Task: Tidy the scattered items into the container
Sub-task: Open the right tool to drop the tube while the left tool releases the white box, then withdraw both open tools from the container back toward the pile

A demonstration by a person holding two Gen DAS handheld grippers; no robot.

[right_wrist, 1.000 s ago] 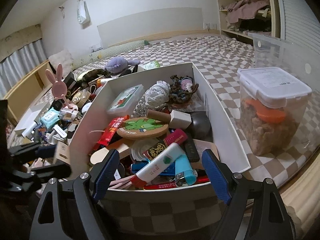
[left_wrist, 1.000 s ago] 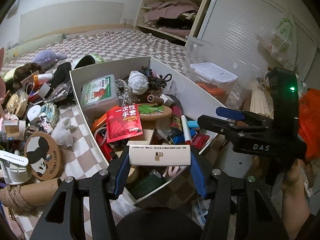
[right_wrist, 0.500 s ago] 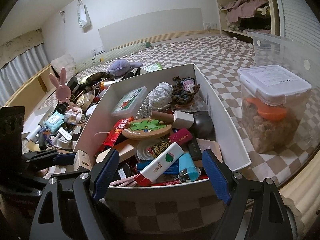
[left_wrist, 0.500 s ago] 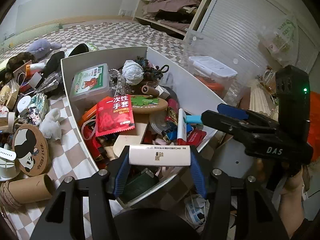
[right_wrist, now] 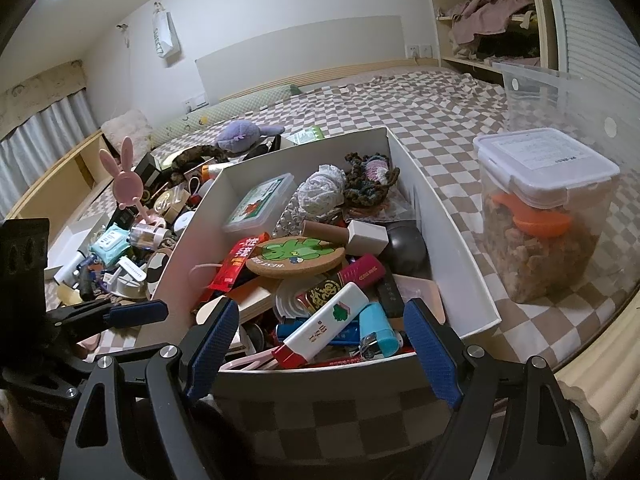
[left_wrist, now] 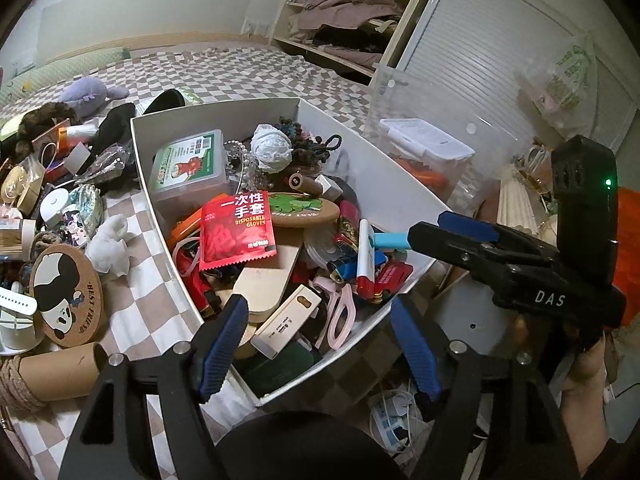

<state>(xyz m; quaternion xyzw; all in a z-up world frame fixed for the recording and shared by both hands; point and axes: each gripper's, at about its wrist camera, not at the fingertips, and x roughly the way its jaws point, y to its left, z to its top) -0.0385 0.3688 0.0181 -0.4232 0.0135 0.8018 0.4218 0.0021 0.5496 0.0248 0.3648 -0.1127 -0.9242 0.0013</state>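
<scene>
Release is the step in hand: your left tongs (left_wrist: 316, 344) have just been opening, and the small white box (left_wrist: 287, 321) they carried now lies free on the pile at the near corner of the container (left_wrist: 400, 196), tilted against the wooden board (left_wrist: 266, 280), with no pad touching it. Judging by its tilt it looks settled, so lift the left tongs straight up and back rather than sideways, or a pad may catch the box's end and flip it over the low front wall. Your right tongs (right_wrist: 320, 344) hang spread and empty over the container's near edge, above the red-capped white tube (right_wrist: 320, 326); hold them there, out of the left hand's way.

Plenty is left on the bed: the panda coaster (left_wrist: 66, 294), the cardboard tube (left_wrist: 52, 372) and the white plush toy (left_wrist: 109, 242) lie just outside the left wall. The plush toy looks the easiest next pick, soft and clear of its neighbours. Since the container is heaped high, aim for its emptier far end.
</scene>
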